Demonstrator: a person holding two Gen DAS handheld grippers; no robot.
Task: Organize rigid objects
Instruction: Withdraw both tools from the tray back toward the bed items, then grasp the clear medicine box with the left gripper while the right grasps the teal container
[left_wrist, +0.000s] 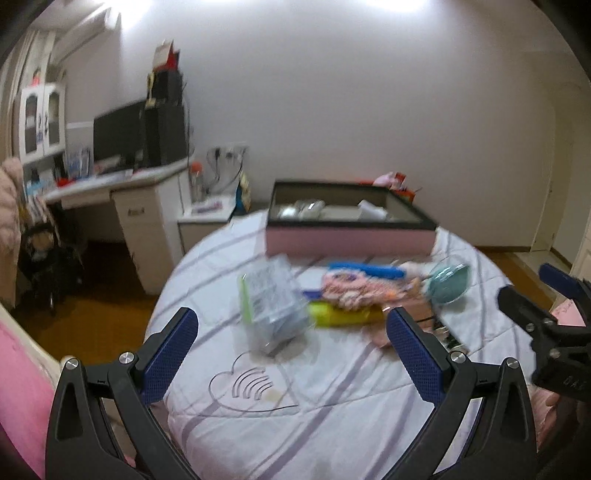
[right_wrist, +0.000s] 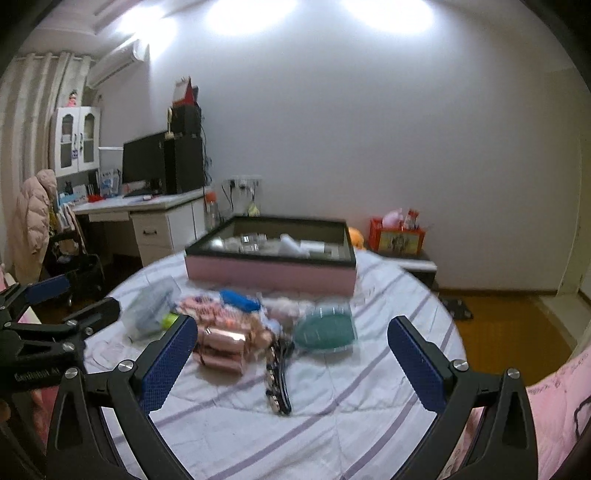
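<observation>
On the striped bed (right_wrist: 332, 406), a blurred heap of small items (right_wrist: 236, 325) lies at twelve o'clock from both claws, with the pink, black-rimmed box (right_wrist: 269, 273) beyond it, some things inside. The left claw (left_wrist: 291, 354) and right claw (right_wrist: 291, 362) both hang above the sheet, spread wide, pinching nothing.

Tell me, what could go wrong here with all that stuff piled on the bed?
The pile is tightly heaped, so the open right gripper might snag two things at once, perhaps the rose-gold item and its neighbours. The clear bag looks slippery and may slide from the open left gripper. The bed is soft, so pushing down could tip the box.
</observation>
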